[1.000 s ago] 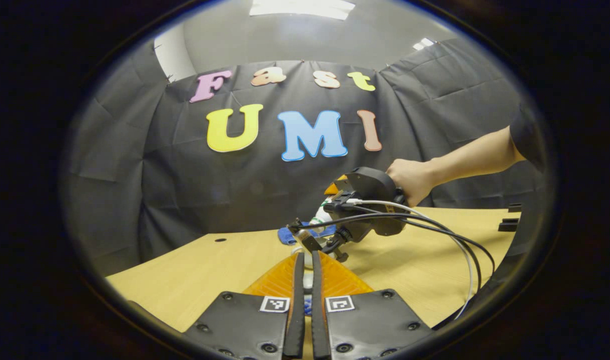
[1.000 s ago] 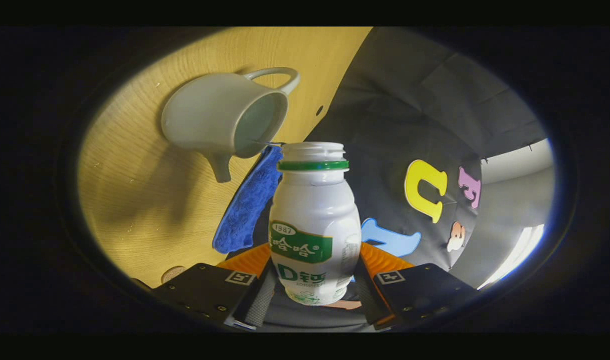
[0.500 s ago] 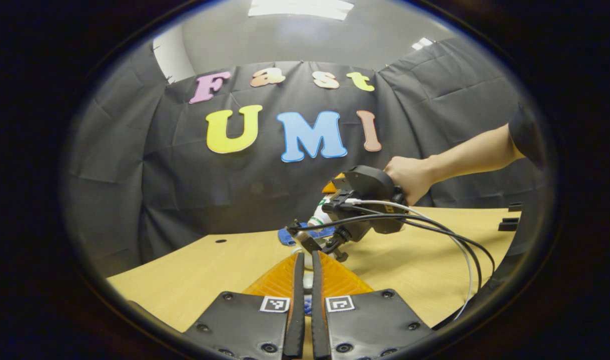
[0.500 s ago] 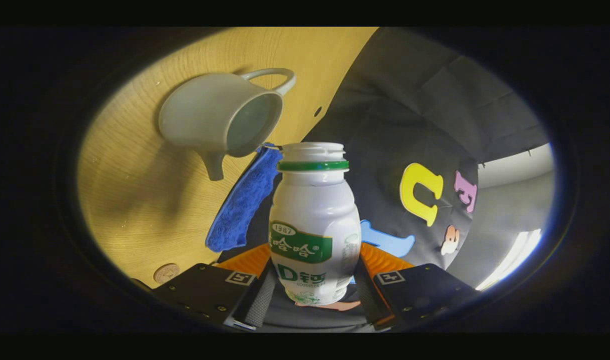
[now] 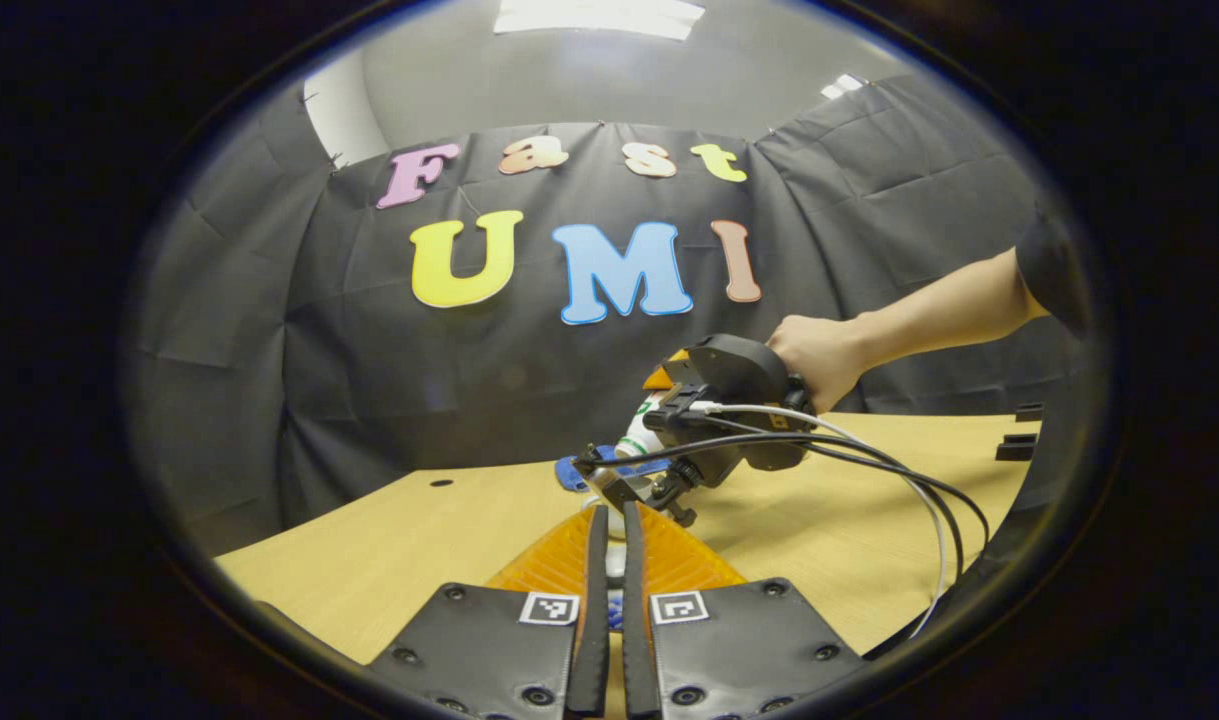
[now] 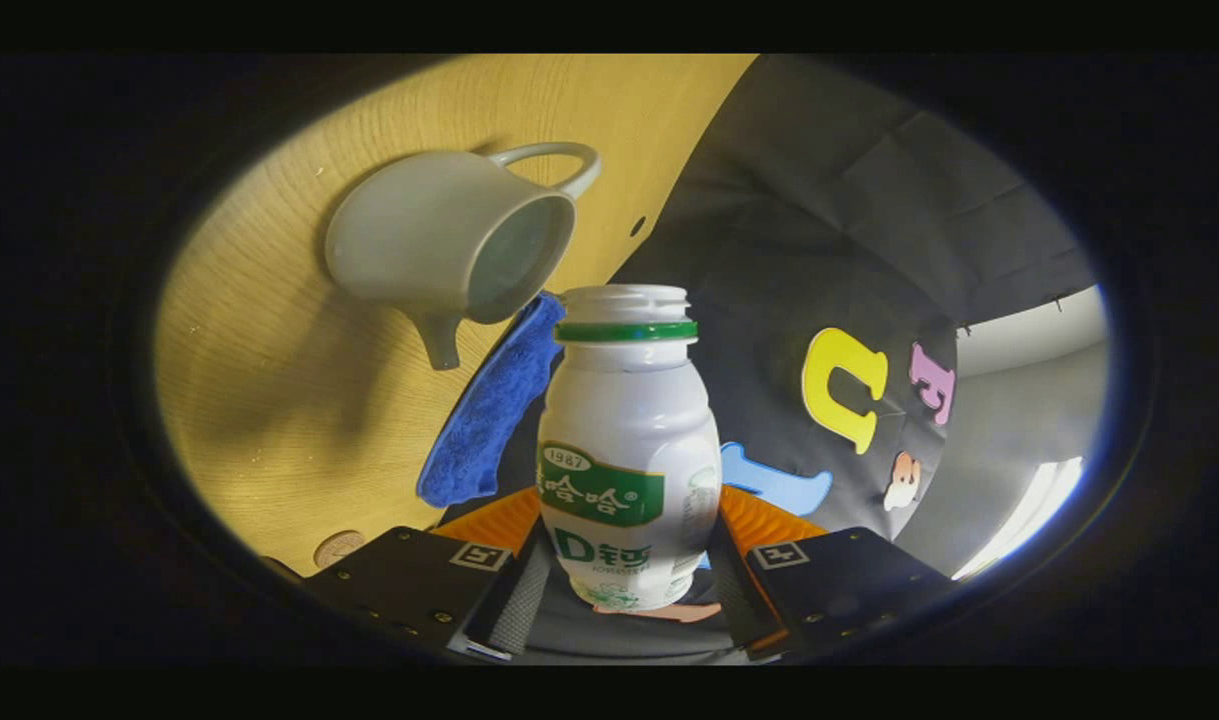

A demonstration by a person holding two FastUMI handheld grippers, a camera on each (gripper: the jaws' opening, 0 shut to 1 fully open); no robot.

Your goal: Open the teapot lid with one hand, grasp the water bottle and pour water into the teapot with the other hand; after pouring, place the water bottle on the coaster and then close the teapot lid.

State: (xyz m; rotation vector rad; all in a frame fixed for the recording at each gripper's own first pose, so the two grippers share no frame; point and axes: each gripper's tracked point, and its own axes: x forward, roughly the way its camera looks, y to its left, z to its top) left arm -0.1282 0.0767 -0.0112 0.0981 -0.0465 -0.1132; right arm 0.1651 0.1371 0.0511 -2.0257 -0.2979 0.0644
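My right gripper (image 6: 624, 565) is shut on a white water bottle (image 6: 624, 440) with a green neck ring and no cap. The bottle is tipped over, its mouth close to the rim of the white teapot (image 6: 439, 240), which stands lidless on the wooden table (image 6: 269, 400). A blue coaster (image 6: 489, 410) lies beside the teapot. In the left gripper view my left gripper (image 5: 612, 515) is nearly closed on a small white piece, apparently the teapot lid (image 5: 616, 562). Ahead of it a hand (image 5: 819, 360) holds the right gripper (image 5: 669, 440) with the bottle (image 5: 637, 435) tilted down over the coaster (image 5: 572, 470).
Black and white cables (image 5: 899, 470) trail from the right gripper across the table. A small round hole (image 5: 439, 481) is in the tabletop near the cloth wall. A small round disc (image 6: 339, 547) lies on the table. Black blocks (image 5: 1019, 440) sit at the table's right edge.
The right gripper with the tipped bottle has drifted slightly left and down towards the teapot. The left gripper has stayed where it was.
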